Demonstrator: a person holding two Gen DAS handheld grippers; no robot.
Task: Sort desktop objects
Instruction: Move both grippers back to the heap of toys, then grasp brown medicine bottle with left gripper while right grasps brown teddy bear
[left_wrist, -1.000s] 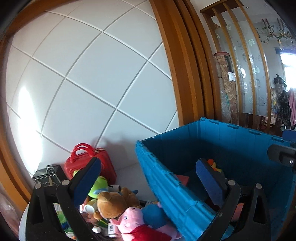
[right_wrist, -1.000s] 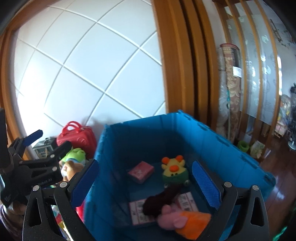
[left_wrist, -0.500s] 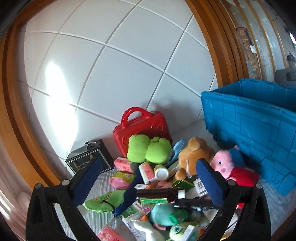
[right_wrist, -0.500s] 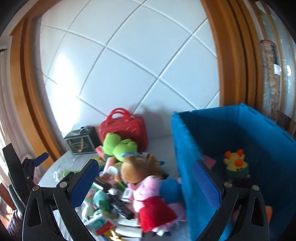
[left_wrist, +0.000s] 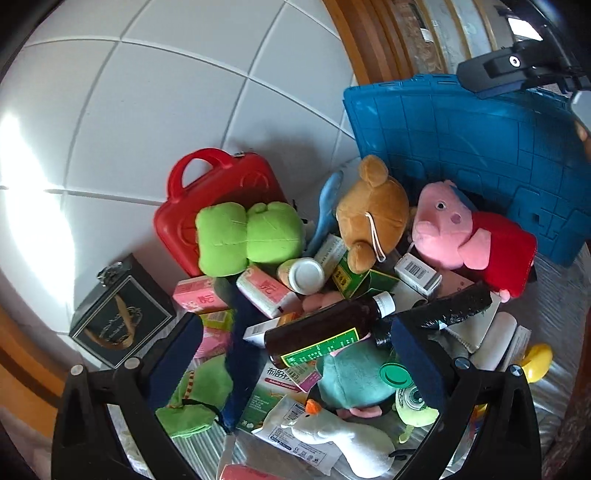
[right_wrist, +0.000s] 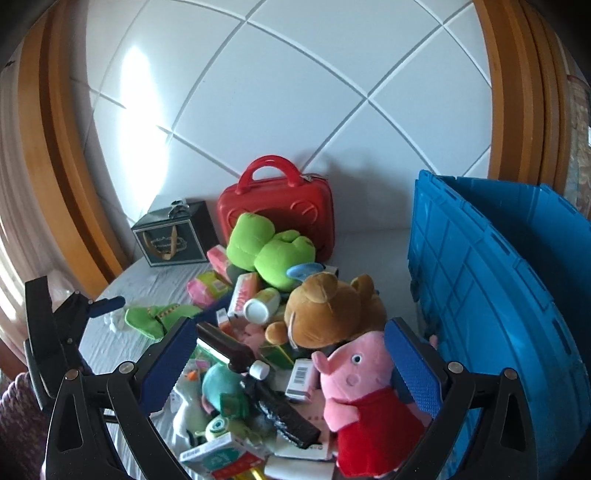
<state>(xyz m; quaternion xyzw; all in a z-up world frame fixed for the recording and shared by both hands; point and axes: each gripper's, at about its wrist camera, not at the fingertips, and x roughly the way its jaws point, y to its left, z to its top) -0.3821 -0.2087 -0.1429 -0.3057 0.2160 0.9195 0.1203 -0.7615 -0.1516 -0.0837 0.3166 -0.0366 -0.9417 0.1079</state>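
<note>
A pile of toys and boxes lies on the table beside a blue crate (left_wrist: 480, 147) (right_wrist: 498, 277). My left gripper (left_wrist: 295, 350) is open and empty above a brown medicine bottle (left_wrist: 325, 332) and a teal plush (left_wrist: 354, 373). My right gripper (right_wrist: 291, 362) is open and empty over the pile, with the pink pig plush in a red dress (right_wrist: 362, 391) (left_wrist: 469, 232) by its right finger. A brown bear plush (left_wrist: 373, 210) (right_wrist: 325, 310) and a green frog plush (left_wrist: 247, 232) (right_wrist: 269, 251) lie further back.
A red toy suitcase (left_wrist: 218, 192) (right_wrist: 277, 206) and a dark gift box (left_wrist: 122, 321) (right_wrist: 173, 236) stand against the white tiled wall. Pink packets (left_wrist: 266, 288), a white-capped bottle (left_wrist: 303, 273), a green cloth (right_wrist: 159, 317) and small cartons fill the pile. The left gripper's body (right_wrist: 55, 332) shows at the right wrist view's left edge.
Both grippers have swung left and down from the blue crate to over the toy pile. Both stay open and empty.
</note>
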